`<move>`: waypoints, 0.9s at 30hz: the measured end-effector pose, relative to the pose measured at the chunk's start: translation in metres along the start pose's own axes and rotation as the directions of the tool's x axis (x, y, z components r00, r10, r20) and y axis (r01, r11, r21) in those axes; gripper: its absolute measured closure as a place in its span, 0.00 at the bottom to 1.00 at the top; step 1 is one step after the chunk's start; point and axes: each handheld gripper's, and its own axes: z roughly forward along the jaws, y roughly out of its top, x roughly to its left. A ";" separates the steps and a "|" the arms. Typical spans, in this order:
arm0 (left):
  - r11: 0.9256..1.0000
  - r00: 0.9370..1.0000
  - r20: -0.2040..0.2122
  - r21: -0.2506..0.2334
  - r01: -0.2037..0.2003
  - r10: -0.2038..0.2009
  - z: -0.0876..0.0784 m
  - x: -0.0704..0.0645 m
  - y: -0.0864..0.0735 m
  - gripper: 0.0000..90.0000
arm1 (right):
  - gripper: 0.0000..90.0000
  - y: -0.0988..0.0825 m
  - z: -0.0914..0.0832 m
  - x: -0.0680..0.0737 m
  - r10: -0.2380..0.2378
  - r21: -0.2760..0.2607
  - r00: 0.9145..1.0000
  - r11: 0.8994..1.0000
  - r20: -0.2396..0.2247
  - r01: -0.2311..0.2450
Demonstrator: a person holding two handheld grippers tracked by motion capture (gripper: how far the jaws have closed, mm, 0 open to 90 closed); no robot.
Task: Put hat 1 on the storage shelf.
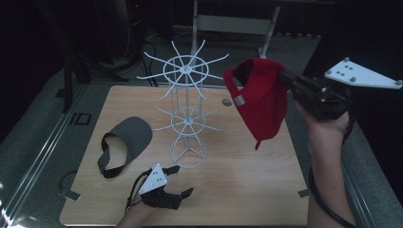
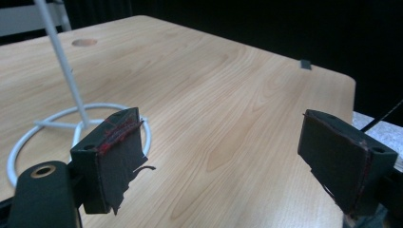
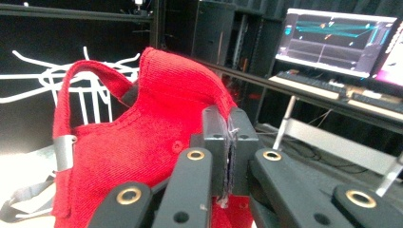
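While the right hand-held gripper [image 1: 285,78] is holding the red cap [image 1: 259,97] pinched by its edge, up in the air beside the top ring of the white wire rack [image 1: 186,102], nothing is hanging on the rack yet, so I judge the hanging is only beginning. The left hand-held gripper [image 1: 178,180] is hovering wide open and empty low over the desk [image 1: 247,175], near the grey visor [image 1: 126,142], which is lying there waiting

A: The cap [image 1: 259,97], upper right of the frame?
B: Red, grey buckle on its strap.
A: The visor [image 1: 126,142], lower left?
B: Dark grey.
A: And the rack [image 1: 186,102]?
B: White wire, on a light wood-grain table [image 1: 247,180]. Both grippers' jaws are black.
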 end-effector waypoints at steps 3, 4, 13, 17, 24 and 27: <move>1.000 1.000 -0.005 0.003 0.002 -0.002 0.000 0.001 -0.003 0.17 | 0.98 -0.006 0.006 0.002 -0.002 0.016 1.000 1.000 -0.005 0.002; 1.000 1.000 -0.006 -0.001 0.006 -0.006 -0.001 0.001 -0.003 0.17 | 0.98 -0.008 0.007 0.002 -0.004 0.021 1.000 1.000 -0.004 0.004; 1.000 1.000 -0.024 -0.006 -0.001 0.001 -0.001 0.003 -0.009 0.17 | 0.98 -0.030 0.015 0.008 -0.008 0.049 0.999 0.999 -0.045 0.010; 1.000 1.000 -0.024 0.000 -0.001 0.001 0.000 0.003 -0.011 0.17 | 0.98 -0.042 0.018 0.011 -0.003 0.058 0.998 0.998 -0.067 0.006; 1.000 1.000 -0.026 -0.002 0.006 -0.006 -0.001 0.004 -0.013 0.17 | 0.98 -0.058 0.022 0.017 0.004 0.077 0.996 0.997 -0.089 0.003; 1.000 1.000 -0.028 -0.001 0.005 -0.005 0.000 0.005 -0.014 0.17 | 0.97 -0.062 0.021 0.018 0.013 0.078 0.995 0.997 -0.101 -0.005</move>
